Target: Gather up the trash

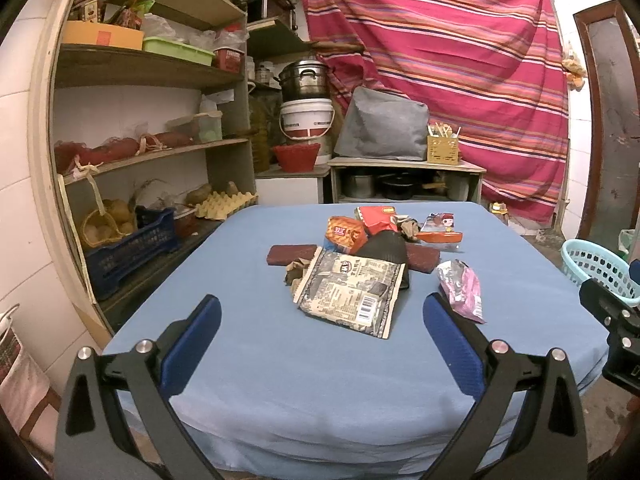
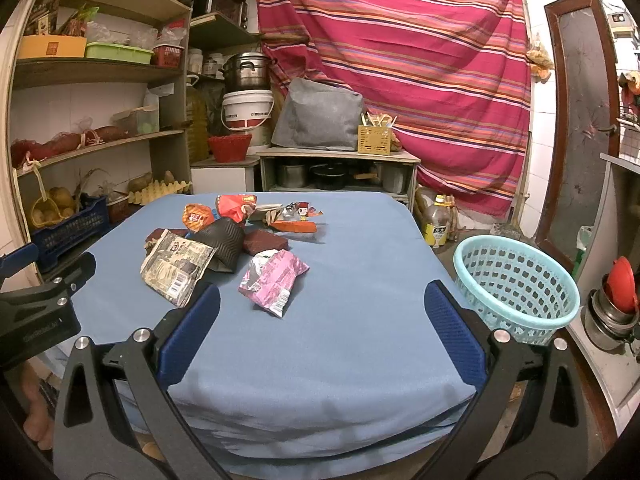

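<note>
Both grippers are hanging wide open over the near edge of the blue-covered table (image 2: 320, 320), holding nothing and touching nothing. Low in the left wrist view, the left gripper (image 1: 320, 320) is framing the cream printed wrapper (image 1: 352, 296) between its blue pads, though the wrapper is lying ahead of the tips, not between them. Low in the right wrist view, the right gripper (image 2: 322, 312) is pointing at the pink foil wrapper (image 2: 274, 276), which is sitting just beyond its fingertips at the frame's centre.

Judging by this, collection is only starting: no piece is gripped and the pale blue basket (image 2: 516, 284), standing off the table's edge at the right of the right wrist view, looks empty as far as its mesh shows.

Further out, the remaining trash is bunching in a pile at mid-table: an orange packet (image 1: 346, 234), a red packet (image 1: 378, 218), a black crumpled piece (image 1: 386, 250) and a cartoon-printed wrapper (image 1: 438, 226).

Next, the right gripper is likely needing to advance, lower around the pink wrapper, and pinch its raised crumpled edge, since thin foil lying flat could slip.
</note>
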